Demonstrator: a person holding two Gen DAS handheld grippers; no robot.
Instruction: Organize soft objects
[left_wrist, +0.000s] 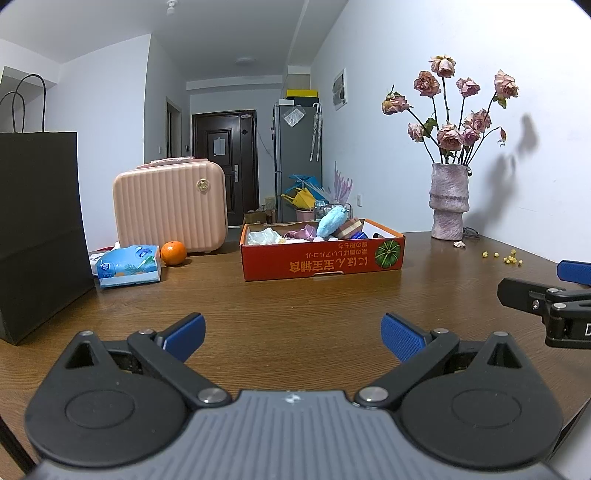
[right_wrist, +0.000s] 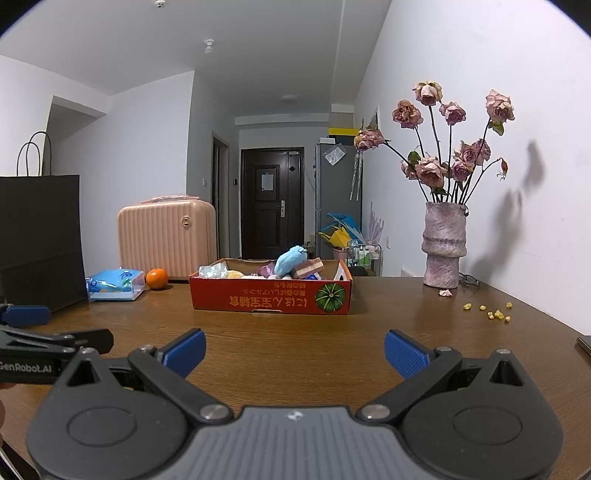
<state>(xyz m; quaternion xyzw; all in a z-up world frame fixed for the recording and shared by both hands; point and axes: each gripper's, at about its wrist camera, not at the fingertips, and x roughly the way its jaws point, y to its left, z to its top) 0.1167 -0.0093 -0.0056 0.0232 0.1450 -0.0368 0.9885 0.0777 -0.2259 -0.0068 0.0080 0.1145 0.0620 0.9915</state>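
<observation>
Both the left tongs (left_wrist: 293, 338) and the right tongs (right_wrist: 295, 354) were spread wide and gripped nothing, low over the bare wooden surface (left_wrist: 295, 299); that readiness suggested a reach was coming. The soft objects, a blue plush (right_wrist: 290, 260) among them, lay heaped in the red box (right_wrist: 269, 301) ahead, well apart from both.
</observation>
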